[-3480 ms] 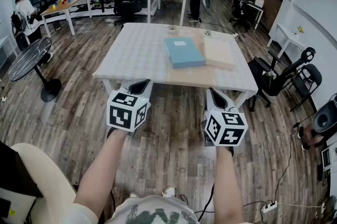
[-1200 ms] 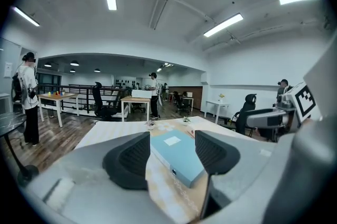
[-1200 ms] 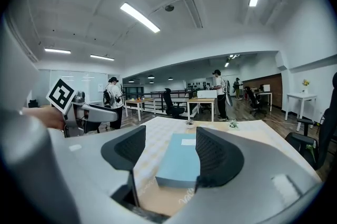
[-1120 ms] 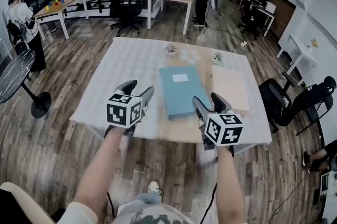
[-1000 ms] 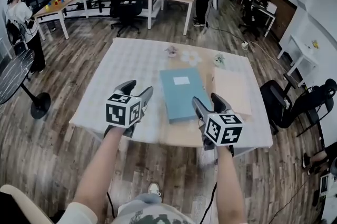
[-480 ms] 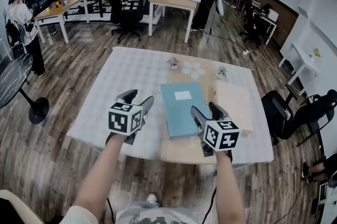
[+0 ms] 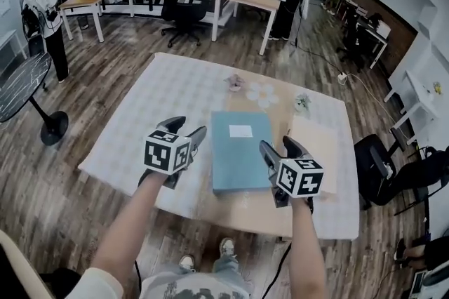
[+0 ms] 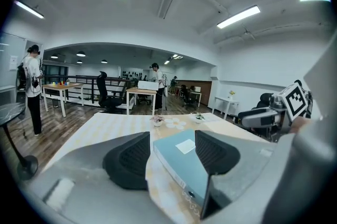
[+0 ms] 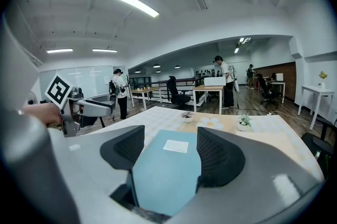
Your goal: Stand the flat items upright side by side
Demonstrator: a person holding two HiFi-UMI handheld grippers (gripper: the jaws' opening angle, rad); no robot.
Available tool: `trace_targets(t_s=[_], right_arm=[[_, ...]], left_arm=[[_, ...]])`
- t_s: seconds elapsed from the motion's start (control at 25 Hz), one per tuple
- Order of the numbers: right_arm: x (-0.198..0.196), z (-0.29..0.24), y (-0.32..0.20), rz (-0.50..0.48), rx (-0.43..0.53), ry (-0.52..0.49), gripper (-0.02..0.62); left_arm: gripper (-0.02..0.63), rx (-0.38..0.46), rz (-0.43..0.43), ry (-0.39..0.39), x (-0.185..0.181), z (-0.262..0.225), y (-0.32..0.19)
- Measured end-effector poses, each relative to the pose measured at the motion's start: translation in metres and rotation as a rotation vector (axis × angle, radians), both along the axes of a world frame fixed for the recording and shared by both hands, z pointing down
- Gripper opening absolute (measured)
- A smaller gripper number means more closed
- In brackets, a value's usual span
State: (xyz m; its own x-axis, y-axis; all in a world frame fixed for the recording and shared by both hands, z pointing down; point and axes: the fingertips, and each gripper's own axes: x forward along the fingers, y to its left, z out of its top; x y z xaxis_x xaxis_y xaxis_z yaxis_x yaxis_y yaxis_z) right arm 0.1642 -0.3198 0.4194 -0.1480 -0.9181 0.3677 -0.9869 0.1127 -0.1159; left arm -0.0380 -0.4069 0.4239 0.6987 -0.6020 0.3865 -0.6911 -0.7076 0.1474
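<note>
A flat light-blue box [image 7: 240,150] with a white label lies on the table [image 7: 147,122]. A flat beige item [image 7: 317,150] lies just right of it. My left gripper [image 7: 186,129] hovers open over the cloth just left of the blue box. My right gripper [image 7: 280,149] hovers open at the box's near right corner, between the two flat items. In the left gripper view the blue box [image 8: 184,160] lies ahead between the open jaws of the left gripper [image 8: 171,152]. The right gripper view shows the blue box [image 9: 166,170] ahead of the right gripper [image 9: 167,152]. Neither gripper holds anything.
At the table's far side stand a small flower pot [image 7: 235,82], a flower-shaped mat [image 7: 263,94] and a little plant [image 7: 302,102]. An office chair [image 7: 379,164] stands right of the table. People, desks and chairs stand farther back in the room.
Both grippers have moved forward and a little down, from the table's near edge to beside the blue box. Their jaws look unchanged.
</note>
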Motion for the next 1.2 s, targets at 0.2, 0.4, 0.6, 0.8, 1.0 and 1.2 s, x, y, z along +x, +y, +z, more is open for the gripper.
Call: trace_targets(t_s=[0.2,0.4,0.6,0.8,1.0,1.2], right_arm=[[0.028,0.028,-0.035,-0.086,-0.091,-0.016,0.302],[0.051,0.057,-0.064,-0.147,-0.179,-0.041,0.315],[0.056,0.089,-0.089,-0.197,-0.28,-0.064,0.321],[0.067,0.124,-0.109,-0.195,-0.388,-0.107,0.327],[0.074,0.152,-0.126,-0.191,-0.499,-0.131,0.356],[0.075,0.177,-0.136,-0.173,-0.634,-0.165,0.404]], left_arm=[[0.281,-0.097,-0.042,-0.006,0.024,0.029,-0.014],[0.281,-0.194,-0.064,0.001,0.046,0.059,-0.025],[0.282,-0.259,-0.078,-0.014,0.053,0.081,-0.038],[0.302,-0.385,-0.075,0.007,0.066,0.115,-0.051],[0.313,-0.488,-0.069,0.033,0.078,0.142,-0.061],[0.325,-0.579,-0.074,0.069,0.086,0.164,-0.067]])
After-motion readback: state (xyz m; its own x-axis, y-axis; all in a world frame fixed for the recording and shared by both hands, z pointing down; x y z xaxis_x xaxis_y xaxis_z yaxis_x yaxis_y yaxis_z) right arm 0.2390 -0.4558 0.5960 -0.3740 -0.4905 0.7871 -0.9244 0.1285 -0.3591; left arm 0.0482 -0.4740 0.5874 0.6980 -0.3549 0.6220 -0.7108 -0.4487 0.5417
